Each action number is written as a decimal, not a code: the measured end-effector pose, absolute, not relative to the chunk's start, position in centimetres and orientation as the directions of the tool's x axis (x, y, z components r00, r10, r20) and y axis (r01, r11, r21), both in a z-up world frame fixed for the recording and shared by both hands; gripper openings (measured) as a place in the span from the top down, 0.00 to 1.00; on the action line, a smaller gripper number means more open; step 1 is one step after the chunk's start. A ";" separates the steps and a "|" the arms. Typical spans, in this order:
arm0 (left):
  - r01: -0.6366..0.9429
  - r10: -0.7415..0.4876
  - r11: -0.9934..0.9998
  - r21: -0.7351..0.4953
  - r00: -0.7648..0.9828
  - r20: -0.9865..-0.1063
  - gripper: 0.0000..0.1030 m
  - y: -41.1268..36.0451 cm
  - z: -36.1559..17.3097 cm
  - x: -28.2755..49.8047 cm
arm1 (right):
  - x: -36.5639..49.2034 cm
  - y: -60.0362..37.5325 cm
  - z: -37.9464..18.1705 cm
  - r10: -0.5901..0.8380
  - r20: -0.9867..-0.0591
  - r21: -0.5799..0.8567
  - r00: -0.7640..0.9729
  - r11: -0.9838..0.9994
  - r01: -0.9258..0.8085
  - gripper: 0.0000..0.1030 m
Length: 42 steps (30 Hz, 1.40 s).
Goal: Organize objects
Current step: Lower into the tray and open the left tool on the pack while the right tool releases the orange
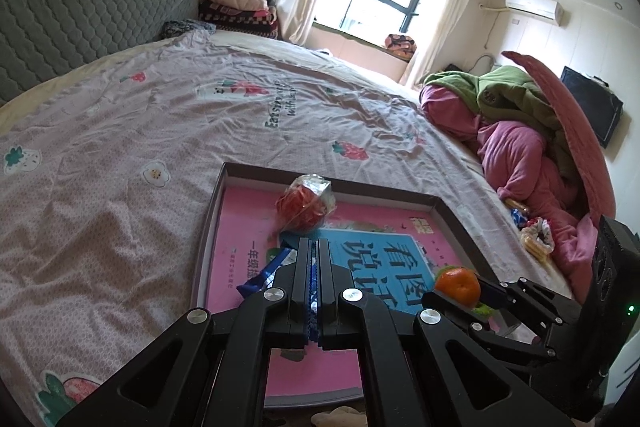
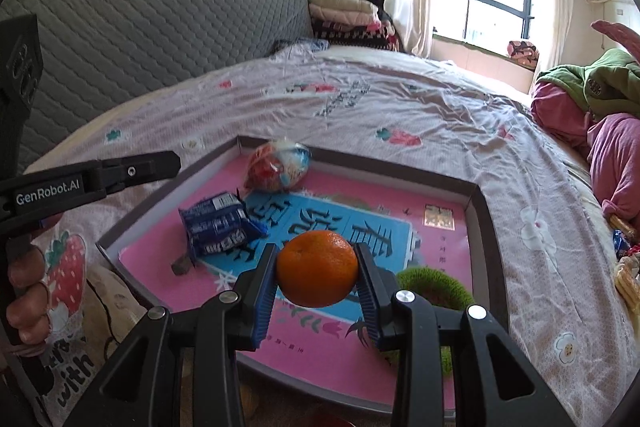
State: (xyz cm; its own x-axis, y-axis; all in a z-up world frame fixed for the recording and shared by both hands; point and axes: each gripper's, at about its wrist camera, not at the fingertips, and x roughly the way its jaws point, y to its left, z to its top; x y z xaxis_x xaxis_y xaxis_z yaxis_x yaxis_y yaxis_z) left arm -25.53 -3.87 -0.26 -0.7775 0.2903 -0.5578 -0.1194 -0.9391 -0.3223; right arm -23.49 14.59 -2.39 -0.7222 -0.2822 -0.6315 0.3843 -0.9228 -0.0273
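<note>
1. A shallow tray [image 2: 486, 211] with a dark rim lies on the bed [image 2: 400, 115], and a pink and blue book cover [image 2: 400, 203] fills its floor.
2. The right gripper [image 2: 317, 277] hangs over the middle of the tray, nearer its near edge; its jaws are closed on an orange [image 2: 317, 274], one blue pad pressing on each side of the fruit. In the left wrist view the same orange [image 1: 458, 285] sits between the right gripper's fingertips [image 1: 460, 293] over the tray's right side.
3. The left gripper [image 1: 314, 267] has its jaws shut tight, the blue pads pressed together with nothing visibly between them. In the right wrist view it reaches in from the left, beside the tray's left edge [image 2: 160, 163], and a hand [image 2: 28, 303] grips its handle.
4. A blue snack packet [image 2: 218, 223] lies in the tray's left half, just beyond the left gripper's tips in the left wrist view [image 1: 268, 271].
5. A red and silver wrapped snack [image 2: 278, 165] rests against the tray's far edge, near its far left corner.
6. A green fuzzy ring [image 2: 434, 287] lies in the tray's near right part, partly hidden behind the right gripper.
7. More snacks [image 1: 534, 233] lie on the bed by its right edge, well apart from the tray, next to a heap of pink and green bedding [image 1: 520, 131].
</note>
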 end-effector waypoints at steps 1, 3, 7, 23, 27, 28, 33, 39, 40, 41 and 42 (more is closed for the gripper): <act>-0.117 0.288 -0.940 -0.320 -0.775 -0.563 0.99 -3.8 -0.4 -25.6 | -23.6 14.6 -2.5 -0.280 -0.636 -0.027 -0.719 -0.923 0.384 0.63; -0.114 0.287 -0.941 -0.319 -0.771 -0.569 0.99 -3.9 -0.5 -25.5 | -23.8 14.5 -2.7 -0.273 -0.654 -0.025 -0.705 -0.924 0.382 0.63; -0.109 0.279 -0.944 -0.312 -0.767 -0.578 0.99 -3.8 -0.7 -25.6 | -24.3 14.5 -3.3 -0.260 -0.690 -0.023 -0.676 -0.925 0.379 0.63; -0.093 0.241 -0.963 -0.255 -0.727 -0.643 0.99 -2.8 -2.0 -26.0 | -25.1 14.6 -3.9 -0.229 -0.737 -0.026 -0.636 -0.930 0.366 0.63; -0.087 0.235 -0.964 -0.250 -0.717 -0.656 0.99 -2.9 -2.4 -26.2 | -25.2 14.7 -4.0 -0.222 -0.744 -0.031 -0.630 -0.931 0.364 0.63; -0.085 0.233 -0.965 -0.249 -0.716 -0.658 0.99 -2.9 -2.4 -26.2 | -25.2 14.7 -4.0 -0.221 -0.745 -0.030 -0.629 -0.931 0.363 0.63; -0.080 0.225 -0.968 -0.240 -0.702 -0.676 0.99 -2.8 -2.9 -26.4 | -25.3 14.7 -4.1 -0.217 -0.750 -0.031 -0.624 -0.932 0.361 0.63; -0.079 0.214 -0.972 -0.222 -0.688 -0.693 0.99 -2.5 -3.3 -26.5 | -25.4 14.7 -4.4 -0.211 -0.764 -0.033 -0.610 -0.931 0.363 0.63; -0.078 0.214 -0.972 -0.222 -0.689 -0.693 0.99 -2.5 -3.3 -26.5 | -25.5 14.6 -4.5 -0.209 -0.765 -0.035 -0.609 -0.931 0.363 0.63; -0.078 0.214 -0.972 -0.223 -0.688 -0.693 0.98 -2.5 -3.3 -26.5 | -25.5 14.6 -4.5 -0.208 -0.767 -0.036 -0.607 -0.930 0.365 0.63; -0.078 0.215 -0.972 -0.223 -0.687 -0.694 0.98 -2.5 -3.4 -26.5 | -25.5 14.6 -4.5 -0.209 -0.768 -0.036 -0.606 -0.930 0.366 0.63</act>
State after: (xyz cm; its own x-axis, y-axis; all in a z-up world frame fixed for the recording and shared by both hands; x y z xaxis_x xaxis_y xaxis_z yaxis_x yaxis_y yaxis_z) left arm -26.51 -2.48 -3.37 -0.6871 0.2149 -0.6941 -0.0781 -0.9716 -0.2235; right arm -25.46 14.55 -4.53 -0.6057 -0.2085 -0.7679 0.3663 -0.9298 -0.0365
